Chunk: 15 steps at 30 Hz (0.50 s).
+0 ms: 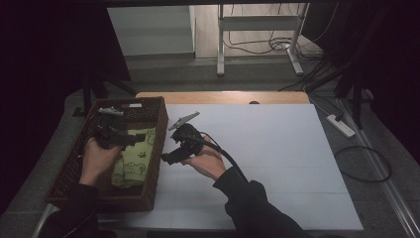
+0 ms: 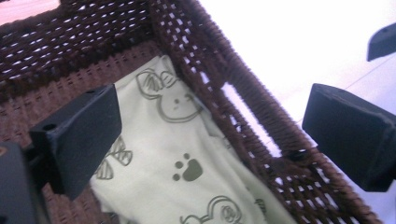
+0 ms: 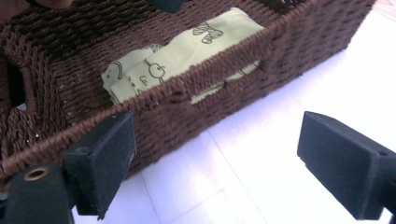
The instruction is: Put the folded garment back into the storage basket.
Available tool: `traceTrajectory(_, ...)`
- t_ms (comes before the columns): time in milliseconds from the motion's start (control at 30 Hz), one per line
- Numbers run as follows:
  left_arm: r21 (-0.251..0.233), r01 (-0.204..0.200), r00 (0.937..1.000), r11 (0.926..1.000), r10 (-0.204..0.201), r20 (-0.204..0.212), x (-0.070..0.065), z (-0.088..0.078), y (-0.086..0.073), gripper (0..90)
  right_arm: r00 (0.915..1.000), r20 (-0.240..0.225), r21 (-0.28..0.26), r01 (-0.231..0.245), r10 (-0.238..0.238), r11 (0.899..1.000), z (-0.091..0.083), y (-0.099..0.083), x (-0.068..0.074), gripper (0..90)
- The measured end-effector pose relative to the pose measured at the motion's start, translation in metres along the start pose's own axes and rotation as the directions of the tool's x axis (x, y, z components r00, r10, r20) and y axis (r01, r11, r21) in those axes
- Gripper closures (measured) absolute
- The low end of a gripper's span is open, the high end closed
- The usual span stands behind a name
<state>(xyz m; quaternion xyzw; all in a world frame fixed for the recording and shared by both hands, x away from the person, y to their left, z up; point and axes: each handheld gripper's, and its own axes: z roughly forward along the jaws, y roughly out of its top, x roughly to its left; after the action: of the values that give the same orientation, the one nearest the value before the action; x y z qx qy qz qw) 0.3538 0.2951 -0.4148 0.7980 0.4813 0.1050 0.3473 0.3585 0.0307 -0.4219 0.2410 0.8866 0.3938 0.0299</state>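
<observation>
- Wicker basket (image 1: 151, 148): dark brown, at the near-left edge of the white table sheet (image 1: 277, 163).
- Printed cloth (image 2: 187, 158): pale green with animal and paw drawings, lies folded inside the basket.
- Left gripper (image 2: 210, 140): above the basket interior, jaws wide apart, holding nothing.
- Right gripper (image 3: 215, 168): just outside the basket's slotted side wall, jaws spread, empty.
- Beyond that wall, the sheet lies bare.

A folded cloth (image 1: 132, 158) lay in the wicker basket (image 1: 156, 148), left of centre on the table's mat (image 1: 277, 163).
</observation>
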Motion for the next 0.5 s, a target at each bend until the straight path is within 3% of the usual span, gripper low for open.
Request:
traceTrajectory(267,-0.023,-0.039,0.9992,0.999,0.039,0.007,-0.012,0.003,-0.003,1.6,0.9994,-0.02,-0.005,-0.027,0.027,1.0,-0.009,-0.012,-0.009,6.4)
traceTrajectory(500,-0.064,-0.053,0.9979,0.9965,0.055,0.033,-0.02,0.003,-0.007,0.4,0.9996,-0.015,-0.007,-0.022,0.022,1.0,-0.016,-0.021,-0.013,2.0)
